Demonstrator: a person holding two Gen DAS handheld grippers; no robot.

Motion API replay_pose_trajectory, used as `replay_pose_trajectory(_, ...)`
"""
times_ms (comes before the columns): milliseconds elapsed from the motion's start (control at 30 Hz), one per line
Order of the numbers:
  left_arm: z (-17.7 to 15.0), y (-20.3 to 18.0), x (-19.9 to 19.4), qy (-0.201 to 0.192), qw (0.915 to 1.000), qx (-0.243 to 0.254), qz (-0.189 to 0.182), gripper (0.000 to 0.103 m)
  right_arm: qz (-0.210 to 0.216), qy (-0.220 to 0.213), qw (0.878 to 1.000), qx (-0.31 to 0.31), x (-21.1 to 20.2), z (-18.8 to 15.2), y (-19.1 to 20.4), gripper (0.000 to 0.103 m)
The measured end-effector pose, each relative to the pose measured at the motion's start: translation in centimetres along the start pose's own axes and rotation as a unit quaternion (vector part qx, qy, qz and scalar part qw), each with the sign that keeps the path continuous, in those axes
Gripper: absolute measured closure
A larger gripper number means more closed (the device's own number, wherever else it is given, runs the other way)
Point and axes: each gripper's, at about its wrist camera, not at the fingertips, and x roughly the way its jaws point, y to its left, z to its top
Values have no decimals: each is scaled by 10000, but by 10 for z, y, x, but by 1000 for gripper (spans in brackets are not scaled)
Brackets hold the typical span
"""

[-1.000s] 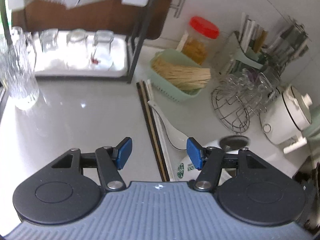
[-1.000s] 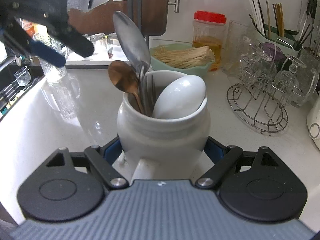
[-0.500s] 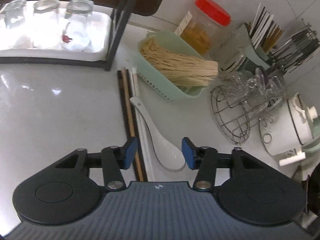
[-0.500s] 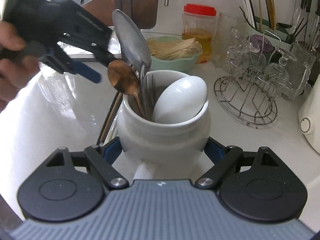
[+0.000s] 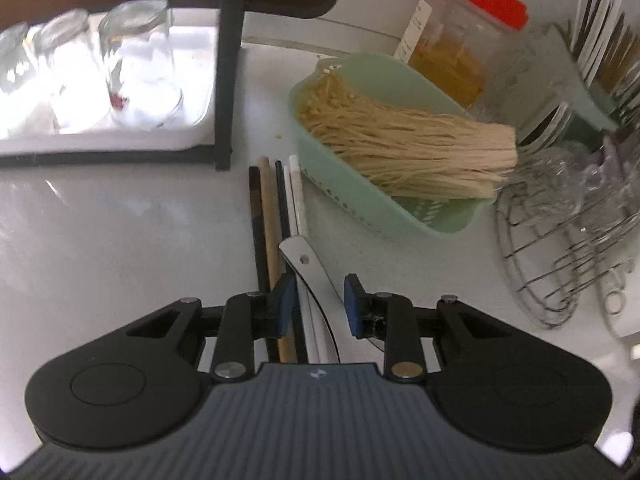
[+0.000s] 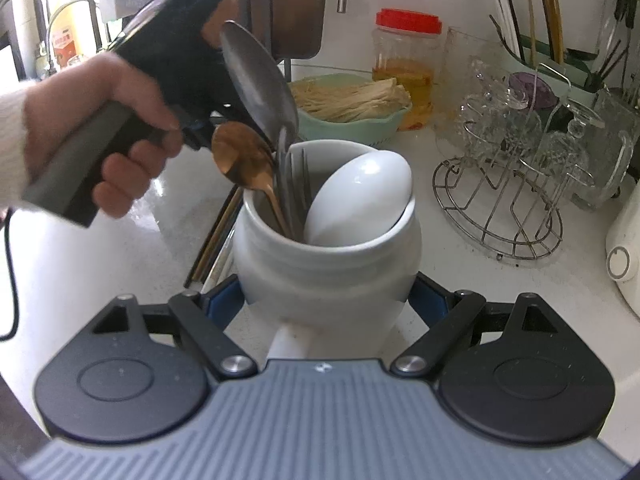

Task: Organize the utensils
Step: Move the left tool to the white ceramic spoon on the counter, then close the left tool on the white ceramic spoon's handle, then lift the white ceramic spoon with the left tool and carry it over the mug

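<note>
A white ceramic spoon (image 5: 306,266) lies on the white counter beside several chopsticks (image 5: 270,220). My left gripper (image 5: 318,300) hangs low over them with its jaws closing; the spoon's handle runs between the blue pads, which do not touch it. My right gripper (image 6: 326,306) is shut on a white ceramic utensil jar (image 6: 328,268). The jar holds a large steel spoon (image 6: 258,84), a copper spoon (image 6: 240,160), a fork and a white ceramic spoon (image 6: 360,196). In the right wrist view a hand (image 6: 100,128) holds the left gripper behind the jar.
A green basket of dry noodles (image 5: 400,148) sits just beyond the chopsticks, with a red-lidded jar (image 5: 460,40) behind it. A wire glass rack (image 5: 568,240) stands at the right, a tray of upturned glasses (image 5: 100,80) at the left, and a black rack post (image 5: 228,64) between.
My left gripper has come down and forward over the spoon and chopsticks, and its jaws have narrowed around the spoon's handle. The right gripper and its jar have stayed put.
</note>
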Motion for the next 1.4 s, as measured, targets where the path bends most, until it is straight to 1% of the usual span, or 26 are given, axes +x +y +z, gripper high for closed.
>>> replay_pose_trajectory(100,4,-9,4,78,9994,135,305,71,13,-6,10000,-32,0,0,0,13)
replay_pose_trajectory(233,9,-16,9,144,9980,103,611,71,33,-28,10000,-47,0,-1,-1,13)
replay_pose_trajectory(300,12,-18,11,191,9973,103,707,71,41,-30,10000,-53,0,-1,-1,13)
replay_pose_trajectory(400,15,-20,13,199,9968,116,760,74,50,-18,10000,-54,0,0,-1,13)
replay_pose_trajectory(567,14,-20,7,141,9975,108,684,77,72,-36,9999,-95,0,-1,-1,13)
replay_pose_trajectory(667,13,-19,-4,96,9988,96,469,82,89,-41,9999,-127,0,-1,-1,13)
replay_pose_trajectory(800,9,-20,-17,48,9991,189,370,86,106,-27,9998,-151,0,0,-1,13)
replay_pose_trajectory(1133,-7,-19,-51,-154,9994,282,127,86,55,-24,10000,-78,0,0,1,13)
replay_pose_trajectory(1333,-16,-17,-80,-275,9992,258,-89,86,14,15,10000,-81,1,2,2,13)
replay_pose_trajectory(1400,-19,-15,-87,-282,9994,171,-137,86,15,28,10000,-53,2,3,2,13)
